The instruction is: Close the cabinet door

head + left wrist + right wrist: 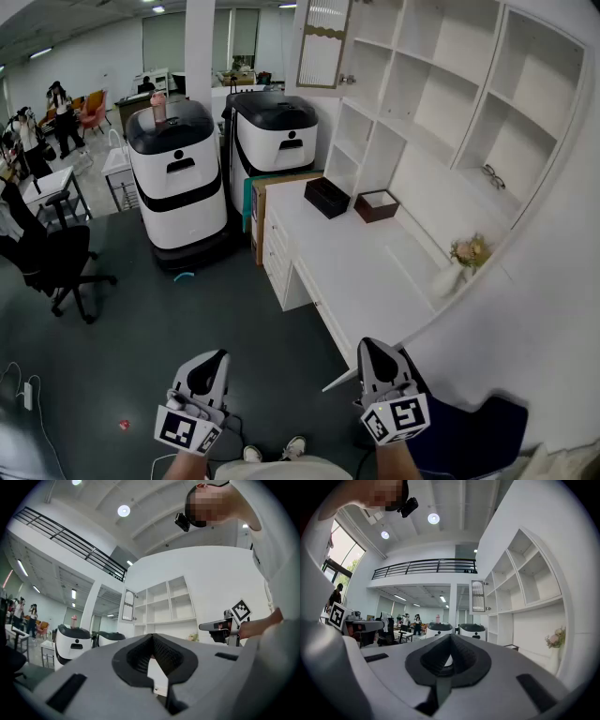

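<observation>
- The cabinet door (323, 42) stands open at the top left corner of the shelf unit (427, 112), swung out from it. A small knob (348, 80) shows on it.
- Your left tool (214, 361) and right tool (370, 349) are both low and well short of the shelf unit. Each has its jaws closed together with nothing between them.
- I judge the closing has not begun: you need to step in along the surface (347, 267) below the shelf unit before either tool can reach.
- Leave the jaws closed; a push with the blunt tip probably serves better than a pinch on the knob.
- Meet the door's face near the knob, which I take to be its free side, so it turns easily.
- Push slowly until it lies flush with the shelf unit; a hard shove could make it bounce back.
- Raise the tool clear of the dark box (326, 197) and brown box (377, 204) under the shelf unit.
</observation>
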Action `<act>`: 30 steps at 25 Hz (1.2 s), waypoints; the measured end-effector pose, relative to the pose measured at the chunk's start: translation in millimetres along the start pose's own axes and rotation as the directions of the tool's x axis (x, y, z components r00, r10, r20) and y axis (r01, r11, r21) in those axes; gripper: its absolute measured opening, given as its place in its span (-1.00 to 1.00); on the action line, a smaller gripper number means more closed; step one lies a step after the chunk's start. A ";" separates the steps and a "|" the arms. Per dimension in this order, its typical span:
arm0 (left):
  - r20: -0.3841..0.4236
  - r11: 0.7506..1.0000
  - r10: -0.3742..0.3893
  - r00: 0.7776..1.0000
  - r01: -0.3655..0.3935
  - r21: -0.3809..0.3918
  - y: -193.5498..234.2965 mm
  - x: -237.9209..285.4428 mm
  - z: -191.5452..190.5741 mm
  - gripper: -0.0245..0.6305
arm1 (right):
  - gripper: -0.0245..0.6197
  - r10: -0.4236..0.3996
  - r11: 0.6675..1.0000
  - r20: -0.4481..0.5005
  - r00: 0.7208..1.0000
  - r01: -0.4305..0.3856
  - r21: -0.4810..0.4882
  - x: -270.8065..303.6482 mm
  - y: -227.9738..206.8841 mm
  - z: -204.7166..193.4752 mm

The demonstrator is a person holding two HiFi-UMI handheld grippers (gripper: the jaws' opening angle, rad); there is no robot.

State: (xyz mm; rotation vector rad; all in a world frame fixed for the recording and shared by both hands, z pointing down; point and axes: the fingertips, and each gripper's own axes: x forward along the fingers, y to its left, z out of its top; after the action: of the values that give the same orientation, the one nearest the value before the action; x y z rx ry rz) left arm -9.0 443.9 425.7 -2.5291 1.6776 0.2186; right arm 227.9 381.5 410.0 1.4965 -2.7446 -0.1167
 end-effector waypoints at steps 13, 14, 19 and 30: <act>-0.005 1.000 -0.006 1.000 0.006 -0.009 -15.4 32.1 -2.2 -0.91 | -0.94 0.013 0.999 0.041 0.999 -0.014 0.034 8.9 -31.2 8.6; -0.006 1.000 0.000 1.000 0.000 -0.009 -14.4 34.1 -2.7 -0.91 | -0.94 0.012 0.999 0.053 0.999 -0.015 0.044 10.2 -35.1 11.3; -0.008 1.000 0.020 1.000 -0.020 0.002 -18.7 45.0 -7.0 -0.91 | -0.29 0.065 0.995 0.064 0.996 -0.069 0.072 30.7 -53.8 14.8; -0.032 0.995 0.095 0.995 -0.095 0.018 -21.4 68.2 -16.0 -0.91 | -0.10 0.099 0.993 0.158 0.983 -0.109 0.052 98.1 -88.0 48.4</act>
State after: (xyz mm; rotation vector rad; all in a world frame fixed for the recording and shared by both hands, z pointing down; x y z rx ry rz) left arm 37.9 387.8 429.7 -2.4567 1.8064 0.1708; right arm 246.3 254.4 353.1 1.4106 -2.9679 -0.1562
